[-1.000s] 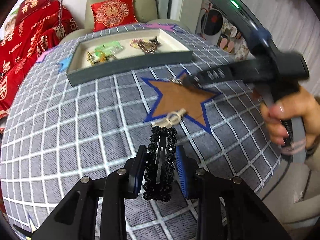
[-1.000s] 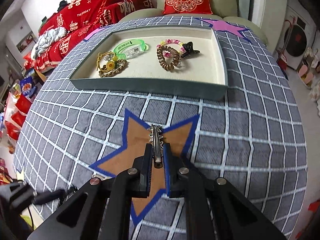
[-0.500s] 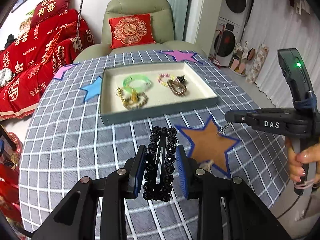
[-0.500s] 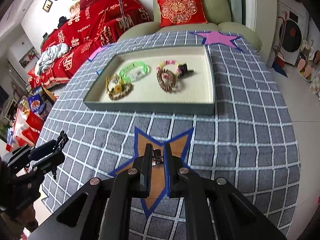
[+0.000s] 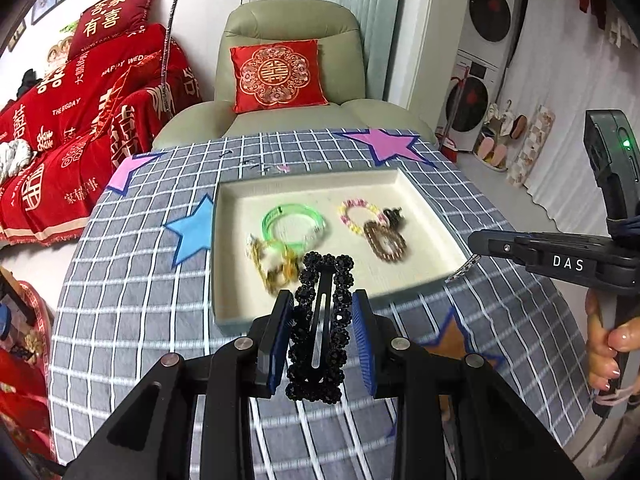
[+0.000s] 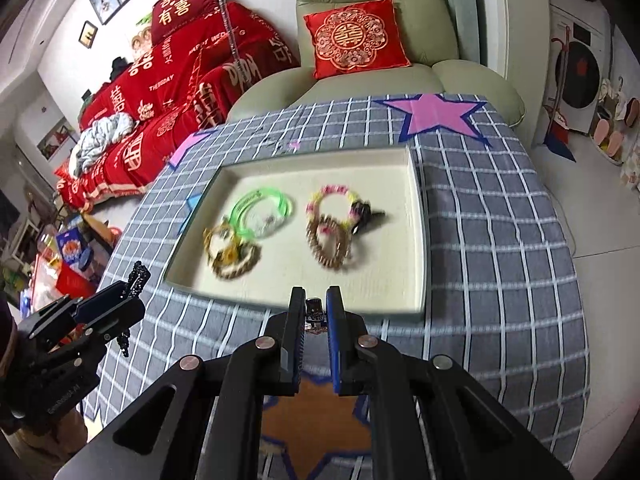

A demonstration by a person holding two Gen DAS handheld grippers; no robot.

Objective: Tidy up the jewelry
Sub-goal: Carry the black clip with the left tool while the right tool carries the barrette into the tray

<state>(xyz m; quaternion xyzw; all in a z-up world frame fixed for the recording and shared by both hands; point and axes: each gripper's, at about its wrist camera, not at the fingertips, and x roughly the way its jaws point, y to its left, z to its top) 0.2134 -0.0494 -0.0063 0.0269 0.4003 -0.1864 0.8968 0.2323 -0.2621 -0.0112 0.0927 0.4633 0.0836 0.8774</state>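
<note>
Left gripper (image 5: 322, 330) is up over the near edge of the tray (image 5: 434, 216), jaws clamped on the black beaded hair clip (image 5: 322, 320), which stands lengthwise between the blue pads, its far end poking out over the tray's cream floor. Right gripper (image 6: 314, 330) sits just short of the tray's near wall, jaws closed tight on a small metal clip (image 6: 315, 312); only its dark tip shows between the fingers, and from the left wrist view its silvery end sticks out beside the tray's near right corner.

Inside the tray: a green bangle (image 5: 294, 222) towards the left, a gold chain bracelet (image 5: 274, 262) just near of it and overlapping it, a pink and yellow bead bracelet (image 5: 356, 214) to the right, a brown coil hair tie (image 5: 386, 242) touching that, and a small black claw clip (image 5: 394, 216) right beside both. All a bit blurred.

The tray rests on a grey checked tablecloth (image 5: 132, 280), with an orange star (image 6: 304, 428) under the right gripper, a blue star (image 5: 192, 230) left of the tray and a pink star (image 6: 434, 114) beyond it.
</note>
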